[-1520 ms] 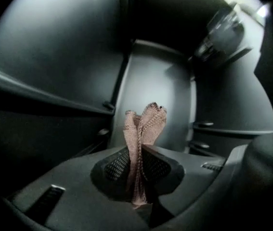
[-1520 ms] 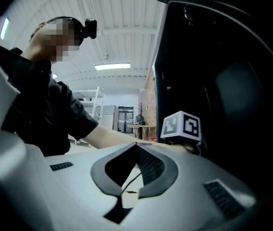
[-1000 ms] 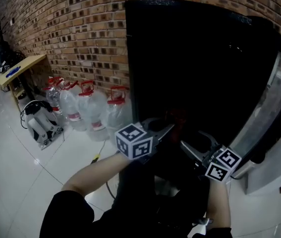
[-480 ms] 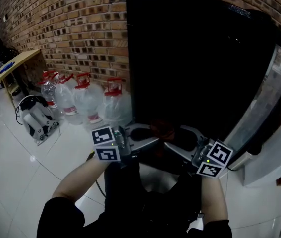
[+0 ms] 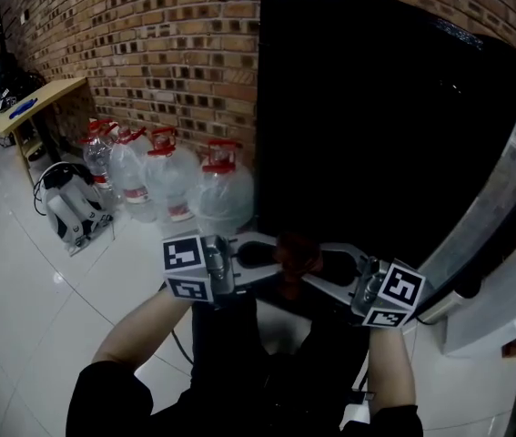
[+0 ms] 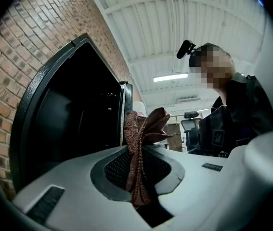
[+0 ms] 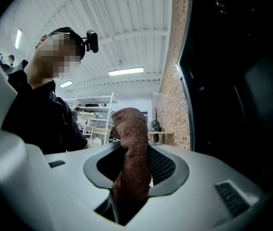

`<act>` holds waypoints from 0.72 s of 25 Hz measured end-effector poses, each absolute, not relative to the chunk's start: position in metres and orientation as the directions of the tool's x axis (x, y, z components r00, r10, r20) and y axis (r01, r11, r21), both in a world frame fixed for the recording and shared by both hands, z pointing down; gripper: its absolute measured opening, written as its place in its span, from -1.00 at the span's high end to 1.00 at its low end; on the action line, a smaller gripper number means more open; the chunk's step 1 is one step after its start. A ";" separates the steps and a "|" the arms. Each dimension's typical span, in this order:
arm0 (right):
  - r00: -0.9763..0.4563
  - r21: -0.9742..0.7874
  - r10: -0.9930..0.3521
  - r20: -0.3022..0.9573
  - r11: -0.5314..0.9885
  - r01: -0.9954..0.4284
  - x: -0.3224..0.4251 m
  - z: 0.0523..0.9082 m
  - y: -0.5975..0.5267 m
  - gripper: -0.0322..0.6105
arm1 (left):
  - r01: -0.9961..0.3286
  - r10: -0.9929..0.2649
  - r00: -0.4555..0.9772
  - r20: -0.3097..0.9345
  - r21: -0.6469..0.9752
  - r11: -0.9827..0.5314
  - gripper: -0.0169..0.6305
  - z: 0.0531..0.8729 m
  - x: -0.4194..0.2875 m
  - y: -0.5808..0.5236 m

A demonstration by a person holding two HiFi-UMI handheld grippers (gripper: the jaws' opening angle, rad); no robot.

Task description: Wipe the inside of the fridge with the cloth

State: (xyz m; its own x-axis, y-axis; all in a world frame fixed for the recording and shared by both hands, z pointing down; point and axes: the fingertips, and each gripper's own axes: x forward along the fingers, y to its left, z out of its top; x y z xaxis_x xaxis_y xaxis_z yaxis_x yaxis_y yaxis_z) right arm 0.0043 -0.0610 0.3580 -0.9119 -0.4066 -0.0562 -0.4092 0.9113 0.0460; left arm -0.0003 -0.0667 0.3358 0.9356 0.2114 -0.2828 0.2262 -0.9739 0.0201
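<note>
Head view: left gripper (image 5: 274,256) and right gripper (image 5: 312,271) have swung together, tips now meeting on the cloth (image 5: 294,249) at the open fridge's (image 5: 376,107) bottom edge.
Left gripper view: jaws pinch the cloth.
Right gripper view: same.
Likely regripping; wiping not started.

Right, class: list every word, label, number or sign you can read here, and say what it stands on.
No text here can be read.
Water bottles: pale labels, too small to read.
Marker cubes: black-and-white square patterns only, no letters or numbers.
</note>
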 end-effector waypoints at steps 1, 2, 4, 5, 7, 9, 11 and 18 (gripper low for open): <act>-0.915 0.053 -0.400 -0.047 0.914 -0.403 0.004 0.357 -0.062 0.46 | 0.211 0.200 0.940 -0.275 0.012 -0.977 0.78 0.335 0.000 -0.068; -0.919 0.060 -0.392 -0.038 0.917 -0.394 0.004 0.357 -0.064 0.47 | 0.198 0.190 0.945 -0.265 0.004 -0.980 0.78 0.334 -0.001 -0.069; -0.929 0.073 -0.368 -0.025 0.926 -0.369 0.002 0.356 -0.065 0.51 | 0.183 0.180 0.952 -0.248 -0.014 -0.983 0.77 0.334 -0.003 -0.070; -0.936 0.077 -0.352 -0.023 0.933 -0.353 0.001 0.356 -0.065 0.52 | 0.182 0.181 0.953 -0.244 -0.020 -0.983 0.77 0.334 -0.005 -0.069; -0.949 0.078 -0.313 -0.026 0.946 -0.314 -0.003 0.354 -0.065 0.53 | 0.188 0.187 0.951 -0.247 -0.021 -0.982 0.76 0.333 -0.010 -0.070; -0.962 0.071 -0.271 -0.031 0.959 -0.273 -0.009 0.355 -0.067 0.54 | 0.205 0.199 0.947 -0.253 -0.005 -0.979 0.75 0.333 -0.017 -0.071; -0.972 0.065 -0.234 -0.030 0.970 -0.236 -0.016 0.357 -0.069 0.54 | 0.216 0.208 0.946 -0.250 0.004 -0.976 0.73 0.336 -0.025 -0.073; -0.971 0.033 -0.221 -0.093 0.974 -0.225 -0.016 0.354 -0.086 0.60 | 0.123 0.103 0.943 -0.316 0.047 -0.991 0.31 0.329 -0.059 -0.100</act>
State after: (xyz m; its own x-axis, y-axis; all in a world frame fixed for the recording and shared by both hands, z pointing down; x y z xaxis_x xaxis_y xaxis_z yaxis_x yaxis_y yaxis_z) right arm -0.0161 -0.0860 0.3537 -0.9707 -0.2214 -0.0932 -0.2252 0.9738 0.0326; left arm -0.0591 -0.1005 0.3290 0.9434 0.1025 -0.3155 0.1233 -0.9913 0.0466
